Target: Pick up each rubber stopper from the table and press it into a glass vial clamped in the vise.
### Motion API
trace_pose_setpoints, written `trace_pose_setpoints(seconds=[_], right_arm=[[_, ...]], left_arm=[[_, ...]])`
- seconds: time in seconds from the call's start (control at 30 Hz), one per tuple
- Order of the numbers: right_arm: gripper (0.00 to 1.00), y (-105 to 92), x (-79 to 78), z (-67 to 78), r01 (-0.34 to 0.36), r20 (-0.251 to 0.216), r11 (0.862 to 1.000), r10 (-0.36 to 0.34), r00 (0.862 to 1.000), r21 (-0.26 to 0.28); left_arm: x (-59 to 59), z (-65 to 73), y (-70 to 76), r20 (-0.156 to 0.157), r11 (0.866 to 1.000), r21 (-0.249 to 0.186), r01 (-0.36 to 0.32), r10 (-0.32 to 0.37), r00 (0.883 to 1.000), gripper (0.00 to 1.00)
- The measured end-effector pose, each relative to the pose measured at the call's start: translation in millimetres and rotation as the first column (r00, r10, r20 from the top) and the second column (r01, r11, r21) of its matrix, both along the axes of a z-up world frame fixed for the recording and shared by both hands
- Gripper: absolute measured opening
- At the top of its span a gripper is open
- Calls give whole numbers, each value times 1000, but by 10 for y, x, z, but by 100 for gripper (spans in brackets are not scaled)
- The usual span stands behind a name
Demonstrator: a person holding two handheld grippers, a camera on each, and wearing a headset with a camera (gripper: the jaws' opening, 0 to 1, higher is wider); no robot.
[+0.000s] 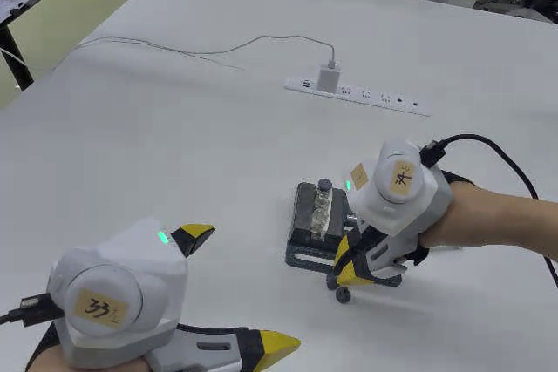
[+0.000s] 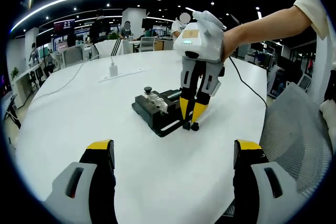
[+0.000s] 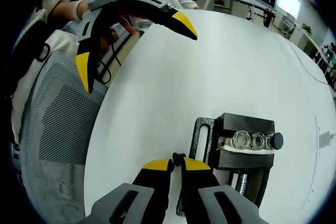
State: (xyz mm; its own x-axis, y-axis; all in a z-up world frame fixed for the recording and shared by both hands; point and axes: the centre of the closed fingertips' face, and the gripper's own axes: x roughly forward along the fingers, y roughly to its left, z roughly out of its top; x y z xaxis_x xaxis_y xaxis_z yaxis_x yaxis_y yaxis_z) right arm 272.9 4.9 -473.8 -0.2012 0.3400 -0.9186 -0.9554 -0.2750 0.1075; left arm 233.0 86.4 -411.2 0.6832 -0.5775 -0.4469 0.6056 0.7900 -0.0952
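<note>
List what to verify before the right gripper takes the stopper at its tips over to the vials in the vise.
1. Rubber stopper between the right gripper jaws: ok, it sits at the tips, with the jaws closed to a narrow gap.
2. Grip firm enough to lift: cannot tell.
3. Free vial to fill: ok, two open vials stand beside one stoppered vial.
4. Vials clamped in the vise: ok, they stand in a row between its jaws.
5. Left gripper out of the way: ok, it is open and held apart from the vise.
</note>
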Motion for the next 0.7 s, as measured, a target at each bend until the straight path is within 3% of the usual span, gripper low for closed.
trace_pose_setpoints(seconds=[0.5, 0.7], right_arm=[[1, 21, -4, -91, -33, 4, 999, 33, 999, -24], [0, 24, -8, -95, -62, 27, 998, 63, 998, -32]], left_arm=[[8, -15, 28, -4, 1000, 0, -1, 1, 1000, 93], [1, -18, 8, -5, 1000, -1, 19, -19, 1000, 93]])
